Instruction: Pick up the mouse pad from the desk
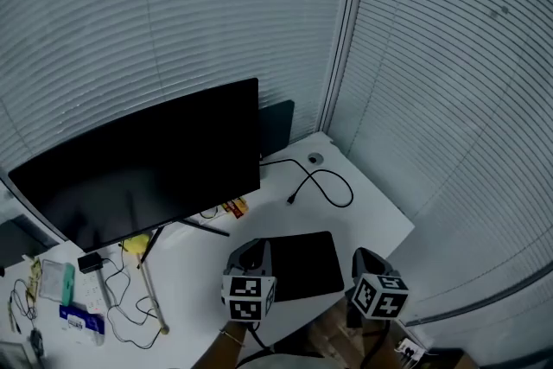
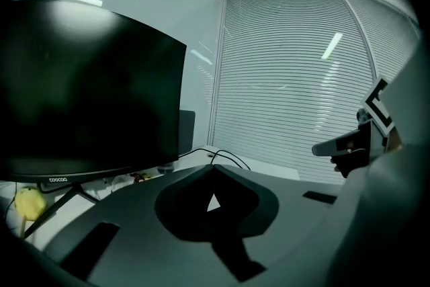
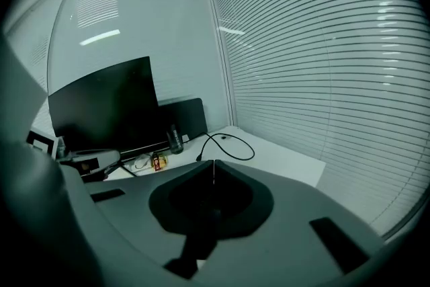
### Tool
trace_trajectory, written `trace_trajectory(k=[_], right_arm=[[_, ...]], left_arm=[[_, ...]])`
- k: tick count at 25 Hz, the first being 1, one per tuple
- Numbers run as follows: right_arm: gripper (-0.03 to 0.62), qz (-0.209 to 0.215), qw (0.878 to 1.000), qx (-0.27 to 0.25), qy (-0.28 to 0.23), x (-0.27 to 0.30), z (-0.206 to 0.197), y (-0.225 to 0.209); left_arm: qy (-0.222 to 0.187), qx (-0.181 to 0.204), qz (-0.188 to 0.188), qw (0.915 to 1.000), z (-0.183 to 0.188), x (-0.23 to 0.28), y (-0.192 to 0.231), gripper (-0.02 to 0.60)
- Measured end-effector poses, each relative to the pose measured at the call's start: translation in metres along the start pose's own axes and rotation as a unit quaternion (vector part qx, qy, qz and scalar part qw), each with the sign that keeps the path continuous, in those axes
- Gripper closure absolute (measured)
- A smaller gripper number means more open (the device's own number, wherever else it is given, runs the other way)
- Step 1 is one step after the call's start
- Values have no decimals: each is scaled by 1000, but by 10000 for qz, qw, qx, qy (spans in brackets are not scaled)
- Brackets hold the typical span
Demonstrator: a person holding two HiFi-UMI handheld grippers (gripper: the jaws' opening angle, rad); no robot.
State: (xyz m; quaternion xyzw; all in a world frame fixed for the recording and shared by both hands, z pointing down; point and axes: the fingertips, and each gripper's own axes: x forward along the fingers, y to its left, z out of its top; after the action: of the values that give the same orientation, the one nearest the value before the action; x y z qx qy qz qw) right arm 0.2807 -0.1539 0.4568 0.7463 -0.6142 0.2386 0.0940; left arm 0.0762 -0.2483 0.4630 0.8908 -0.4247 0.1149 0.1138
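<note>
On the desk [image 1: 373,213], the mouse pad [image 1: 301,264] hugs the near edge.

left gripper [image 1: 251,253] & right gripper [image 1: 366,258]: dark grey moulded shells. each carries a cube w/ b/w square markers: left cube [image 1: 249,296], right cube [image 1: 380,294]. seen close, shells are matte grey w/ a dark rounded recess mid-body & dark rectangular slots at the sides. thin band [image 1: 230,338] on left wrist.
</note>
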Motion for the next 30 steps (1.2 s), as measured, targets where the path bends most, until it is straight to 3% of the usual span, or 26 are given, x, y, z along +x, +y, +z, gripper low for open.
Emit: trace_trajectory(k=[6,15,30], right_arm=[[562,346,9991,9,225,31,-9,-2],[562,932,9945,-322,341,61,13,0],[562,1036,9901,-395,863,84,-20,-17]], left_arm=[[261,-80,512,9983,-20,-2,17,565],[273,-231,1179,9924,-20,-6,20,565],[737,-377,1536,9847,-59,-4,30,565]])
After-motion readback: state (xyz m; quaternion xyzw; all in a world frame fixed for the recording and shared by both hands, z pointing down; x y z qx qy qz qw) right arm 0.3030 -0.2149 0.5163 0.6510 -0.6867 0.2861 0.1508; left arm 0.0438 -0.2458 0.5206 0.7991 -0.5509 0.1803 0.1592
